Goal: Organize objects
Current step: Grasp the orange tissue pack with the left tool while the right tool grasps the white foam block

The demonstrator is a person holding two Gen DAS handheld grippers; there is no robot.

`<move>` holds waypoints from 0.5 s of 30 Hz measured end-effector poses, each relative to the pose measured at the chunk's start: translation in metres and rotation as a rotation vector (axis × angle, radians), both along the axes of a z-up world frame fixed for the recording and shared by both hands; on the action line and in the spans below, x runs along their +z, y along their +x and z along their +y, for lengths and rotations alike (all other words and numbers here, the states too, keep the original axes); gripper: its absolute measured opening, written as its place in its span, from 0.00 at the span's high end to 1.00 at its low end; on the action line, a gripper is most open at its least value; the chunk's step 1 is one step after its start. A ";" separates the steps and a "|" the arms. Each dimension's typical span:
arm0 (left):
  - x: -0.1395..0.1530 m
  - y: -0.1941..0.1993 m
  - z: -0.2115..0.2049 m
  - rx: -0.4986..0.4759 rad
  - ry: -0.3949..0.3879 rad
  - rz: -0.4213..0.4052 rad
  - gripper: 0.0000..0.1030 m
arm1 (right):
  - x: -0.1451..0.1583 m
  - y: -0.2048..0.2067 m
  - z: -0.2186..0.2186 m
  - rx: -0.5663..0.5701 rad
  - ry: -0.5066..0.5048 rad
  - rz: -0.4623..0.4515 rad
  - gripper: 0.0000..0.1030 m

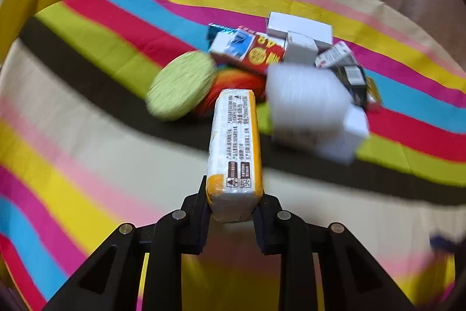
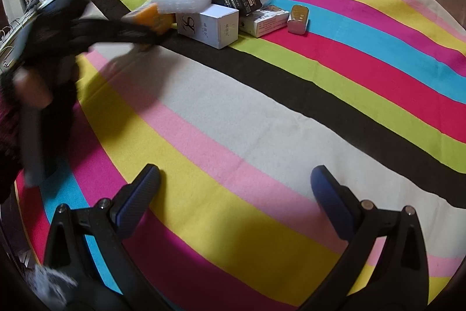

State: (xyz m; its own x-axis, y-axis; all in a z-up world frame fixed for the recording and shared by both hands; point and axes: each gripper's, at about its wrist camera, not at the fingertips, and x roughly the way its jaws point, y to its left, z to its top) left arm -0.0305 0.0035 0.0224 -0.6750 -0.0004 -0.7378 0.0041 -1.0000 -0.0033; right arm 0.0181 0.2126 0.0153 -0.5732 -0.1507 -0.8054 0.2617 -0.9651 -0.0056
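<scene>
The left tool is clamped on a yellow-and-white packet above the striped surface, pointing to twelve o'clock at the blurred pile of boxes. Only this view shows a green disc at ten o'clock. The right tool stands wide apart, empty; a white box lies at twelve.

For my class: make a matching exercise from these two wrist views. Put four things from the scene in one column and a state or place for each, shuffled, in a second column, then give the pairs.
Things
1. left gripper
2. right gripper
3. round woven green disc
4. small gold-topped tin

States or places
A. jaws wide apart, nothing between them
B. on the blue stripe, apart from the heap
C. leaning at the heap's left edge
D. shut on an orange and white wrapped pack

Pairs: 1-D, 2-A, 3-C, 4-B
</scene>
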 end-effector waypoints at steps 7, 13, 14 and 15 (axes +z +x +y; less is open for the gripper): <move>0.000 0.020 -0.048 0.029 0.002 -0.003 0.44 | -0.001 0.000 -0.002 -0.003 0.000 0.000 0.00; -0.004 0.019 -0.070 0.172 0.114 -0.060 0.18 | -0.001 -0.001 -0.003 0.025 0.002 -0.003 0.00; -0.005 0.019 -0.068 0.173 0.100 -0.063 0.18 | -0.001 -0.001 -0.004 0.041 0.004 -0.011 0.00; -0.005 0.019 -0.069 0.170 0.100 -0.056 0.18 | 0.000 -0.004 -0.005 0.065 0.010 -0.025 0.00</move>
State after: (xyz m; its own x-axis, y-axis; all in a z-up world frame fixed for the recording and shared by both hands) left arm -0.0119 -0.0653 0.0170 -0.6290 -0.0362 -0.7766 0.1762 -0.9796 -0.0971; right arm 0.0145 0.2073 0.0152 -0.5419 -0.1787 -0.8212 0.3240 -0.9460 -0.0080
